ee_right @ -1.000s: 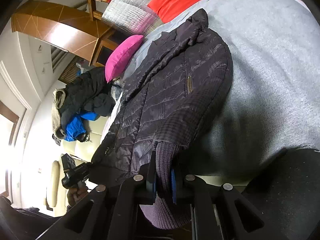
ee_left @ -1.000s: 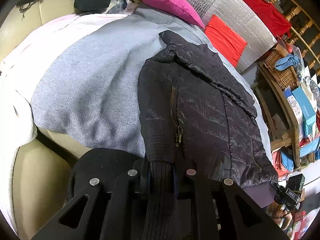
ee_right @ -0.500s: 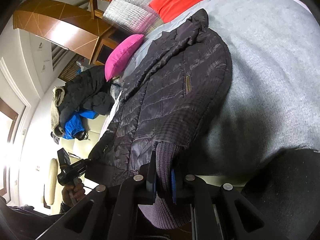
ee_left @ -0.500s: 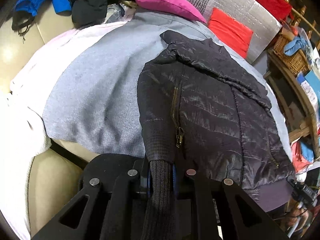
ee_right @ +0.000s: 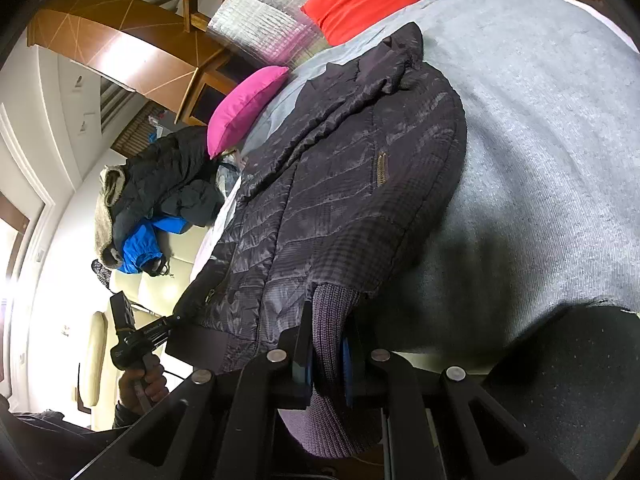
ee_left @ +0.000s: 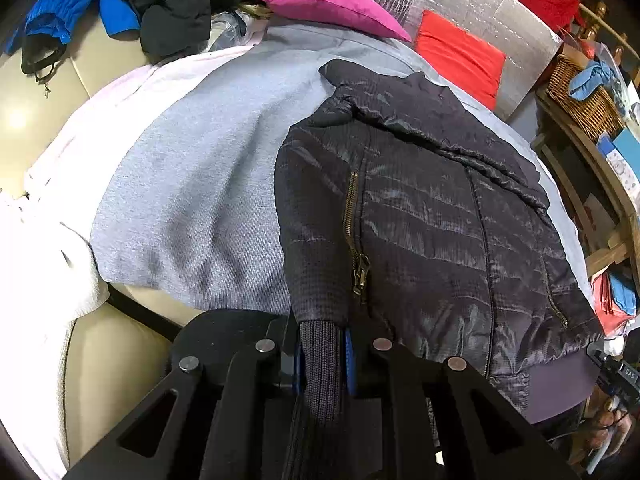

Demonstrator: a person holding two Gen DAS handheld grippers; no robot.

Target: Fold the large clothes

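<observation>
jacket (ee_left: 432, 220): flat on blanket (ee_left: 192, 184), hem at near edge
cuffs: one ribbed cuff (ee_left: 320, 360) pinched in left gripper (ee_left: 322, 356), other in right gripper (ee_right: 326, 356)
pillow (ee_left: 328, 4): blanket's far edge, behind jacket collar
clothes pile (ee_left: 168, 4): far left corner, beside pillow
basket (ee_left: 580, 96): right, off blanket

Left gripper (ee_left: 323, 354) and right gripper (ee_right: 327, 354) both have jaws clamped on ribbed cuffs.

Sharp, evenly lit indoor frames, window glare at left, fisheye-dark bent corners
</observation>
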